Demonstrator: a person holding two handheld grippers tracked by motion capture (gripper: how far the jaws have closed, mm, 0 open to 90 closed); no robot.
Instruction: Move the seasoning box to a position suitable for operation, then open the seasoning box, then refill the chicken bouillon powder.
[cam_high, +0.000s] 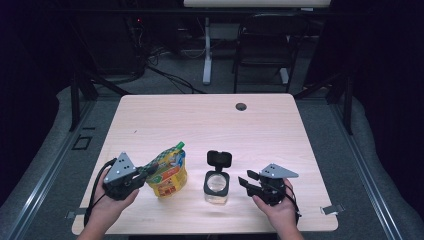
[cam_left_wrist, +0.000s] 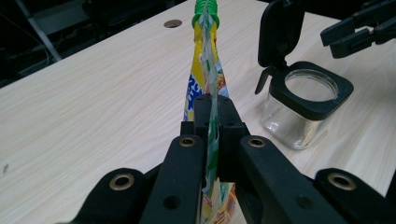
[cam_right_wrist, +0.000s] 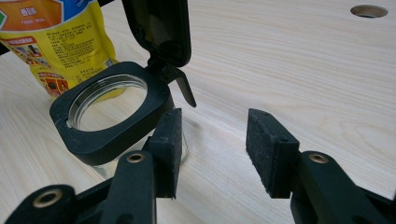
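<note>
Left gripper view first: my left gripper (cam_left_wrist: 212, 135) has its jaws pressed together on the side seam of the yellow pouch (cam_left_wrist: 205, 79), low centre of the frame, with the green cap (cam_left_wrist: 205, 9) at the top centre. The pouch stands upright and edge-on to this camera. Grip appears sound, though it bears on the thin flat seam alone.

High view places the pouch (cam_high: 167, 172) lower left of centre on the table (cam_high: 200, 120), and the glass jar (cam_high: 217, 186) just right of it, apart from it, its hinged black lid (cam_high: 219, 159) swung up and back. My right gripper (cam_high: 248, 181) sits at the lower right of the jar.

Right gripper view: jaws spread, nothing between them; one pad (cam_right_wrist: 167, 149) is close against the jar (cam_right_wrist: 109, 109) wall, and I cannot tell whether it touches.

Assessment: the step in hand looks like steadying jar and pouch for a pour. I should close the right jaws on the jar body, not the rim collar, and keep clear of the lid latch (cam_right_wrist: 184, 86). The cap remains on and needs removing before tilting.
</note>
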